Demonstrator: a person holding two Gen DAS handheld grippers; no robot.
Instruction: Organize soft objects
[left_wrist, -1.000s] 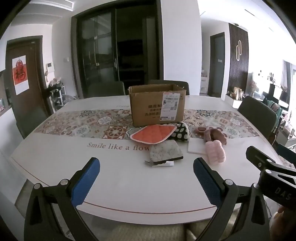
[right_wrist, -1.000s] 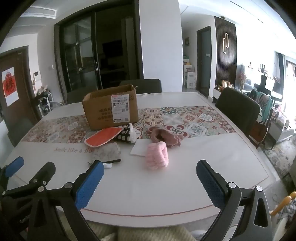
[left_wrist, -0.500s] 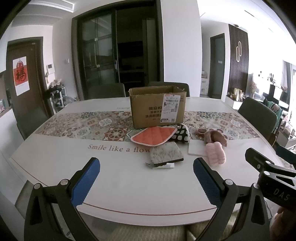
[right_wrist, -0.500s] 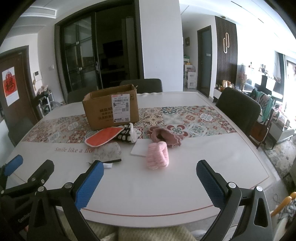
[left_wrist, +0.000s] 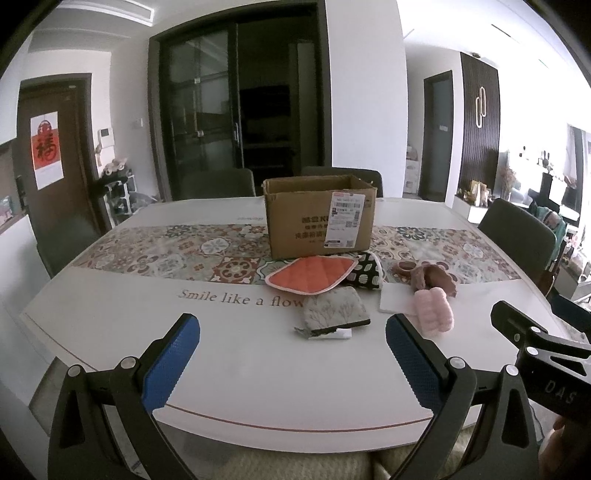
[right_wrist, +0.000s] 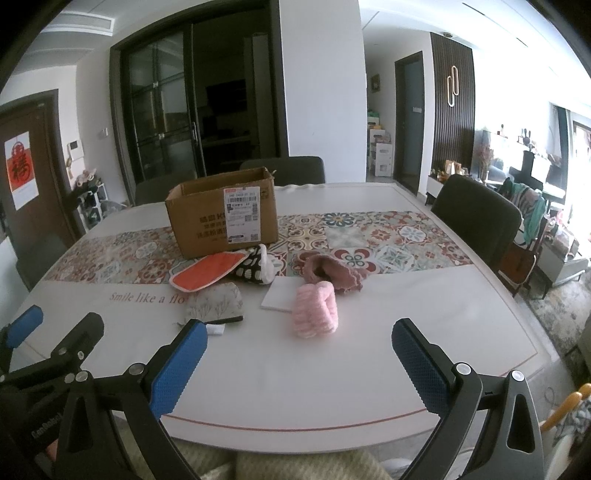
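Observation:
An open cardboard box (left_wrist: 319, 216) (right_wrist: 221, 212) stands on the table's patterned runner. In front of it lie an orange pot holder (left_wrist: 310, 274) (right_wrist: 207, 271), a black patterned mitt (left_wrist: 364, 271) (right_wrist: 255, 266), a grey floral pouch (left_wrist: 336, 312) (right_wrist: 216, 304), a white pad (left_wrist: 395, 304) (right_wrist: 279, 299), a fluffy pink item (left_wrist: 434, 312) (right_wrist: 316, 308) and a mauve knitted item (left_wrist: 428, 275) (right_wrist: 332, 271). My left gripper (left_wrist: 291, 363) is open and empty, near the table's front edge. My right gripper (right_wrist: 299, 363) is open and empty, short of the pink item.
The white table (left_wrist: 147, 325) has a red-lined front edge. Dark chairs stand at the far side (left_wrist: 218, 182) and the right side (right_wrist: 476, 218). Glass doors and a wooden door lie behind. My right gripper's body (left_wrist: 539, 354) shows in the left wrist view.
Both views have tilted slightly, so the objects sit a little higher in frame. Nothing on the table has moved, and both grippers stay open.

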